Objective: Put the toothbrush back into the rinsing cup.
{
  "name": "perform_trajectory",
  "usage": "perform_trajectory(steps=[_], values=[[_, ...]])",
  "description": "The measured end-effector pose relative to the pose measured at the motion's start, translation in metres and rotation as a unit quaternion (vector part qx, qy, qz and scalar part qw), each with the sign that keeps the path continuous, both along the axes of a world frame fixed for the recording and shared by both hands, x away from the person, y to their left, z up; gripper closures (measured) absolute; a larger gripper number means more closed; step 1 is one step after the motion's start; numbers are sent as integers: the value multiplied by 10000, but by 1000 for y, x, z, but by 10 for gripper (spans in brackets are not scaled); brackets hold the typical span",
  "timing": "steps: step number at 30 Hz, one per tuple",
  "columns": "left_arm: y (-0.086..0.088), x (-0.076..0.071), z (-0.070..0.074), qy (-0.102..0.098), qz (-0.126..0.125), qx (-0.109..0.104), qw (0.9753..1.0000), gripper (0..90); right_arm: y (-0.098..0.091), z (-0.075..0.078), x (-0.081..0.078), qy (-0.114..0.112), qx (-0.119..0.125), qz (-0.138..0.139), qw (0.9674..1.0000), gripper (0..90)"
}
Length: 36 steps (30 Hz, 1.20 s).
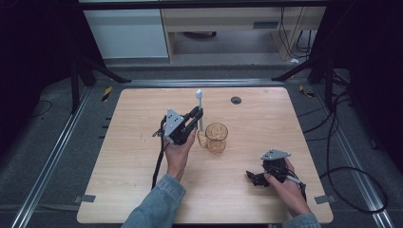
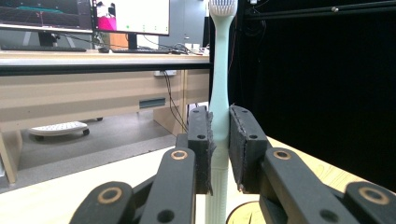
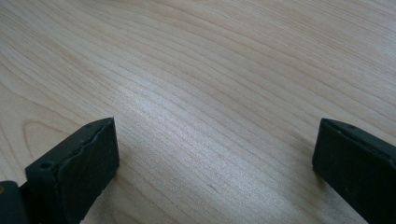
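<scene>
We are noting the table [image 1: 142, 190]. The left hand-held gripper [image 1: 198, 114] is clamping an upright toothbrush [image 1: 199, 107], at 10 o'clock beside the amber cup [image 1: 216, 137]. The right hand-held gripper [image 1: 253, 178], at 5 o'clock, is resting spread apart, grasping nothing.

Toothbrush [image 1: 199, 107] upright just left of cup [image 1: 216, 137] mid-table [image 1: 142, 190], right hand-held gripper [image 1: 252, 178] near front-right corner
</scene>
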<state>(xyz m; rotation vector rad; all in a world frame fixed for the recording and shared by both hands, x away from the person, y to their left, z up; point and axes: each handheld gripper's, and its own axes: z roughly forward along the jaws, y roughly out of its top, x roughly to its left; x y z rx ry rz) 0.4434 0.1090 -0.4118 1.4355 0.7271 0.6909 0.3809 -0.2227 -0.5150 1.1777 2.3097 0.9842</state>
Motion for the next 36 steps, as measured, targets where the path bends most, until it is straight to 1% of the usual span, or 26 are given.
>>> perform_trajectory(steps=[2, 8, 16, 23, 36], values=[[-1, 0, -2, 16, -2, -10, 10000, 788, 0, 0, 0, 0, -1, -1, 10000, 8], [-1, 2, -6, 47, 12, 59, 10000, 788, 0, 0, 0, 1, -3, 3, 10000, 8], [-2, 3, -14, 136, -4, 68, 9999, 788, 0, 0, 0, 1, 1, -1, 10000, 8], [-1, 5, -20, 211, 1, 118, 9997, 788, 0, 0, 0, 0, 5, 5, 10000, 8], [2, 0, -29, 283, -2, 123, 9995, 787, 0, 0, 0, 4, 12, -1, 10000, 8]])
